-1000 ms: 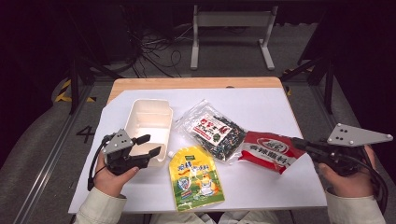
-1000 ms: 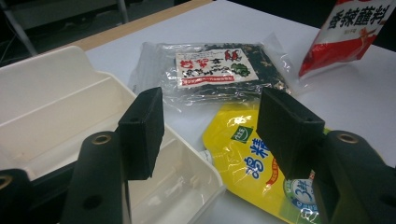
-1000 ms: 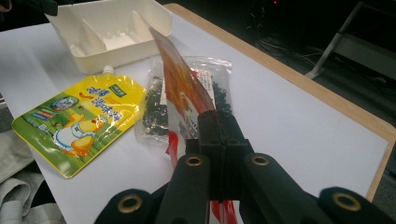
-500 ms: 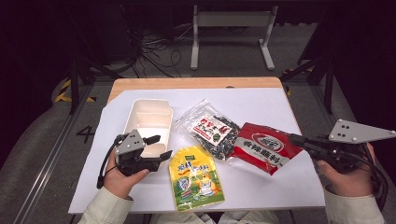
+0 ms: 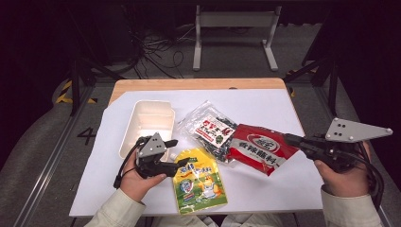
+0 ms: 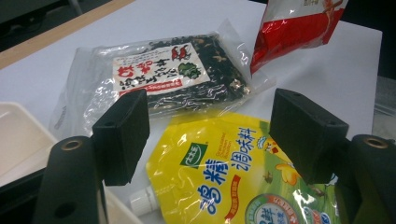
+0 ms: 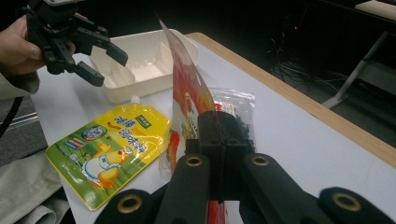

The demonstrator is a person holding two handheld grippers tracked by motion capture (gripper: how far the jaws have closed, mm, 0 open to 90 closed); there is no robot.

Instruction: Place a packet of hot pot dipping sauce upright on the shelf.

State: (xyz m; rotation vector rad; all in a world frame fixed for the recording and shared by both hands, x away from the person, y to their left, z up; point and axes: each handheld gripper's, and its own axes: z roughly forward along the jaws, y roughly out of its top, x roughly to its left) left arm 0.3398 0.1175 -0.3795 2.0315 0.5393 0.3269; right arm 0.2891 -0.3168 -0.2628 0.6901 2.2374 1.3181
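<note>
A yellow spouted pouch [image 5: 198, 182] [image 6: 224, 172] [image 7: 107, 144] lies flat at the front of the white sheet. My left gripper [image 5: 180, 151] [image 6: 210, 135] [image 7: 108, 66] hovers over its spout end; the jaws have just been opening and stand open, with no pad on the pouch. My right gripper [image 5: 288, 139] [image 7: 217, 126] is shut on the edge of a red snack bag [image 5: 260, 146] [image 6: 294, 32] [image 7: 187, 88], holding it tilted up. Its far end rests by a clear bag of dark seaweed [image 5: 210, 130] [image 6: 159, 74] [image 7: 238, 112].
A white plastic tray [image 5: 146, 123] [image 6: 18, 135] [image 7: 140, 74] stands empty just behind my left gripper. The white sheet [image 5: 283, 104] covers most of a wooden tabletop. Cables and a metal stand sit on the dark floor beyond the far edge.
My left gripper has moved right from beside the tray to the yellow pouch's spout, and its jaws have opened wider. The red bag has shifted slightly left in the right gripper.
</note>
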